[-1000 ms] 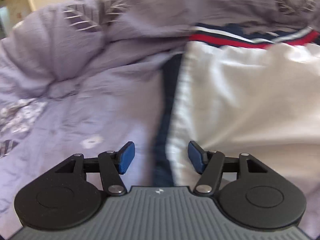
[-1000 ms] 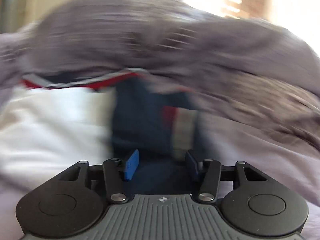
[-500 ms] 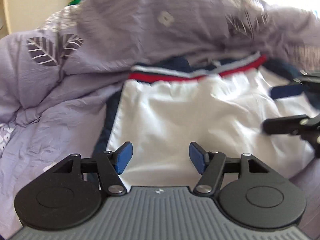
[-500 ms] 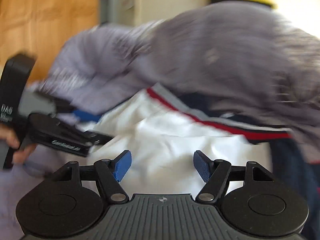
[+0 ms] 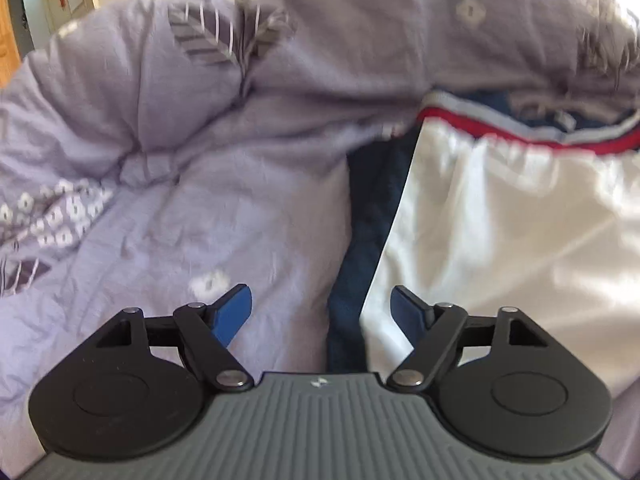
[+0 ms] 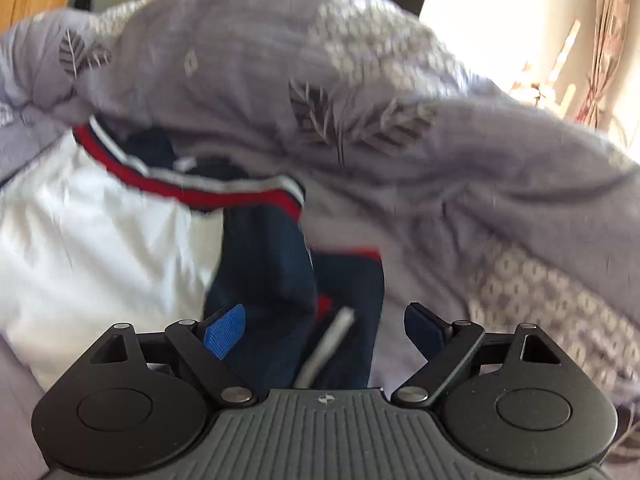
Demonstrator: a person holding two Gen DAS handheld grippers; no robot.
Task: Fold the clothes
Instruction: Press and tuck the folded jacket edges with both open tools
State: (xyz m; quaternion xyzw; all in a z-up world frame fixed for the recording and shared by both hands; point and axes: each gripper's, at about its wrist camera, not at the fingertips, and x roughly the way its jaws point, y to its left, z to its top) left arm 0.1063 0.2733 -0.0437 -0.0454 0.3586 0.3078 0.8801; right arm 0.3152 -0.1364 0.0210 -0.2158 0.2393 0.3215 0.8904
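One garment, a white jacket [image 5: 520, 240] with navy side panels and a red, white and navy striped collar band, lying spread on a bed. In the left wrist view, filling the right half of the picture, its navy edge running down the middle toward the camera; in the right wrist view [image 6: 92, 240], lying at left, with a navy sleeve [image 6: 304, 300] with a red and grey stripe reaching down the centre. Collar end tucked just under the bunched edge of a lavender duvet [image 5: 200, 140] printed with grey leaves and small white flowers; the same duvet [image 6: 400, 140] heaped behind and to the right of the jacket in the right wrist view.

Left tool [image 5: 321, 312] standing wide, having just been opening, nothing pinched: left blue pad over the duvet, right one over the white cloth, the navy edge lying in the gap below. Right tool [image 6: 325, 332] wide as well, also just opened further, its pads apart from the cloth, the navy sleeve lying between and beneath them, unheld.

Farther out, blurred: a pale wall and wooden door edge at upper left in the left wrist view, a bright window and patterned curtain [image 6: 604, 40] at upper right in the right wrist view.
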